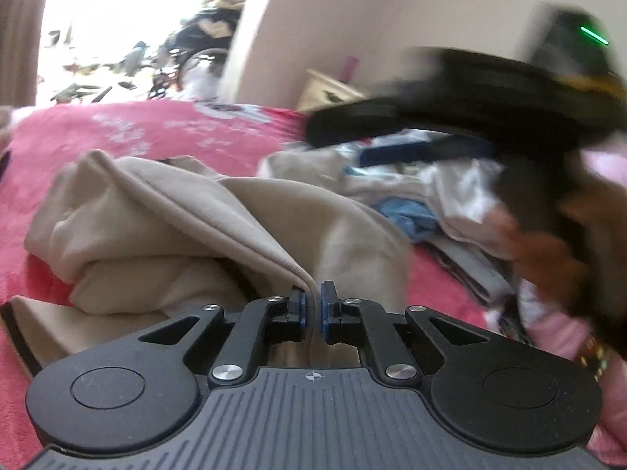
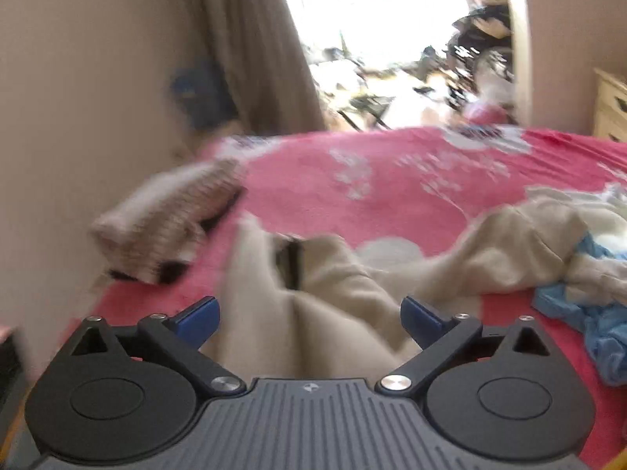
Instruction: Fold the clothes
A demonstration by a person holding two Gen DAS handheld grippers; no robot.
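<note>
We count two black two-finger grippers with blue pads, one beige cloth garment in play, one mixed heap of other clothes and one folded knitted piece, all on a pink bedspread with pale printed patches (image 1: 164,129). Our left gripper (image 1: 312,305) has its pads pressed together on a raised ridge of the beige cloth garment (image 1: 164,211), which rises crumpled from the pinch toward ten o'clock in the left wrist view, with a flat flap and dark edging lying at eight o'clock. Our right gripper (image 2: 309,319) has its fingers spread wide, nothing between the pads, poised over the same beige garment (image 2: 333,274), whose fabric runs under it and trails toward three o'clock. In the left view that right gripper (image 1: 450,90) shows as a dark blur at two o'clock, so we can only guess at its outline there, with the hand (image 1: 556,258) holding it at four o'clock. The heap of white, blue and grey clothes (image 1: 423,192) lies just beside the garment at two o'clock, crowding that side; a light blue piece (image 2: 588,313) sits at four o'clock in the right view. The folded beige knitted piece (image 2: 168,219) rests near the bed's edge at nine o'clock. Open bedspread stretches toward twelve o'clock, up to the far edge, beyond which stand a brown curtain (image 2: 250,39), a bright cluttered doorway (image 2: 399,51) and a pale wooden drawer unit (image 2: 611,105).
</note>
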